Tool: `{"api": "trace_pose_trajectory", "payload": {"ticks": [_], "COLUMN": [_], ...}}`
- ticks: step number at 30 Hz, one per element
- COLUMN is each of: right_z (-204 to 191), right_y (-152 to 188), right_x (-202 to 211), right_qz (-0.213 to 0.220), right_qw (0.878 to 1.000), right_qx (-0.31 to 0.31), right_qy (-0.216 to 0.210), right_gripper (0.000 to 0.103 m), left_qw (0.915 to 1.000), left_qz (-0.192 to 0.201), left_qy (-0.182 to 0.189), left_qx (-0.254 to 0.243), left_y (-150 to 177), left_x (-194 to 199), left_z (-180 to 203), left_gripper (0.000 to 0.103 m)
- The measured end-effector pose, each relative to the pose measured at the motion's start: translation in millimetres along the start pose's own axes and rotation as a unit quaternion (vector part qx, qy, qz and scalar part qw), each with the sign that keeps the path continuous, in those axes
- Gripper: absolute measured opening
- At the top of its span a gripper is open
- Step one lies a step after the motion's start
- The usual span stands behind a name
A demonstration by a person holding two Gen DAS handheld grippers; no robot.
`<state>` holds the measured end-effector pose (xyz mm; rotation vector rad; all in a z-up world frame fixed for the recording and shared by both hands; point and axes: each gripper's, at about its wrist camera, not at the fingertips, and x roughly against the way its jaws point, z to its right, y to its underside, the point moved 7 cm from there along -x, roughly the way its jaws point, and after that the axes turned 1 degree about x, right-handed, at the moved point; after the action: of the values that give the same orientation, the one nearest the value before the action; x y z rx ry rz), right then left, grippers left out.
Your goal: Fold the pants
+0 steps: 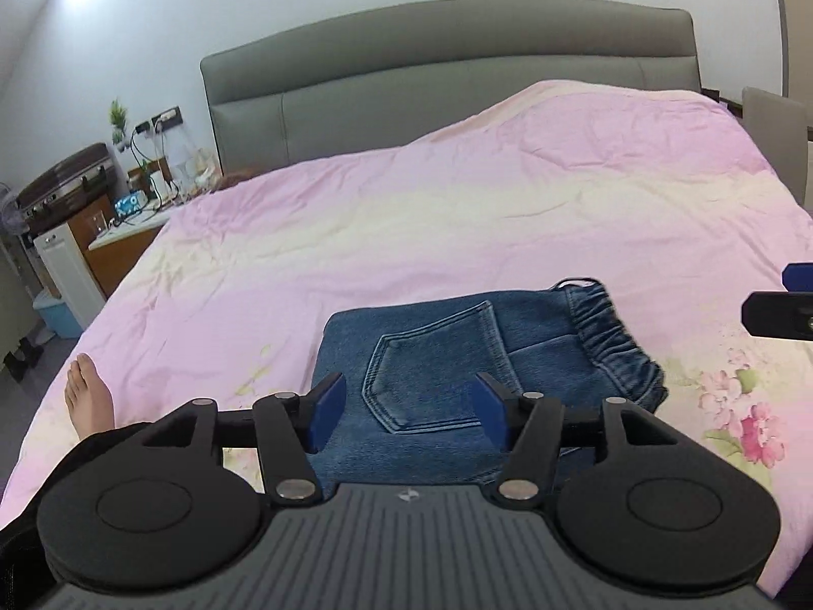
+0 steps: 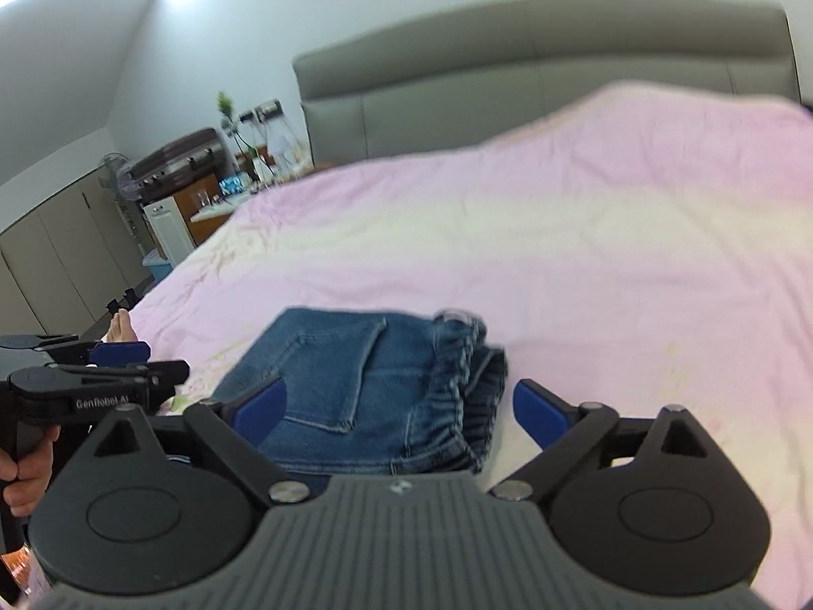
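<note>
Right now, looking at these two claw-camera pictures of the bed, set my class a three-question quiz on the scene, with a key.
1. True or false: the folded blue denim pants lie on a pink floral duvet.
2. Which part of the pants faces up? A) a stitched back pocket B) a zip fly C) a belt buckle
3. Fill in: the left claw and the right claw both stand ____, with nothing pinched between the blue pads.

Key
1. True.
2. A: the pocket faces up, with the elastic waistband at the right end of the bundle.
3. Open.
</note>
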<state>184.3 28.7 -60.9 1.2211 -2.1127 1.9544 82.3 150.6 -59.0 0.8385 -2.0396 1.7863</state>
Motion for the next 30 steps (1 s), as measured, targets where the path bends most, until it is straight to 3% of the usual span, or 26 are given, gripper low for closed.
{"api": "trace_pose_trajectory", "payload": {"ticks": [7, 12, 17, 24, 30], "right_z": [-27, -29, -29, -29, -24], "right_y": [9, 27, 45, 60, 76], "right_x": [54, 76, 88, 93, 77], "right_qz": [0.052, 0.054, 0.071, 0.082, 0.041], "right_qw": [0.996, 0.997, 0.995, 0.992, 0.994], "right_qx": [0.067, 0.054, 0.059, 0.074, 0.076], "right_qy": [0.032, 0.020, 0.041, 0.054, 0.061], "right_gripper": [0.098, 0.098, 0.098, 0.098, 0.098], "left_qw": [0.9978, 0.9965, 0.9951, 0.9962, 0.9980], "left_qz": [0.062, 0.076, 0.092, 0.072, 0.034], "left_qy": [-0.020, -0.036, -0.035, -0.041, -0.037], "left_qx": [0.004, 0.000, 0.004, 0.026, 0.038], "left_y": [4, 22, 37, 51, 66], "left_x": [49, 67, 82, 72, 59], "left_z": [25, 36, 46, 46, 49], "left_gripper": [0.080, 0.085, 0.088, 0.091, 0.091]}}
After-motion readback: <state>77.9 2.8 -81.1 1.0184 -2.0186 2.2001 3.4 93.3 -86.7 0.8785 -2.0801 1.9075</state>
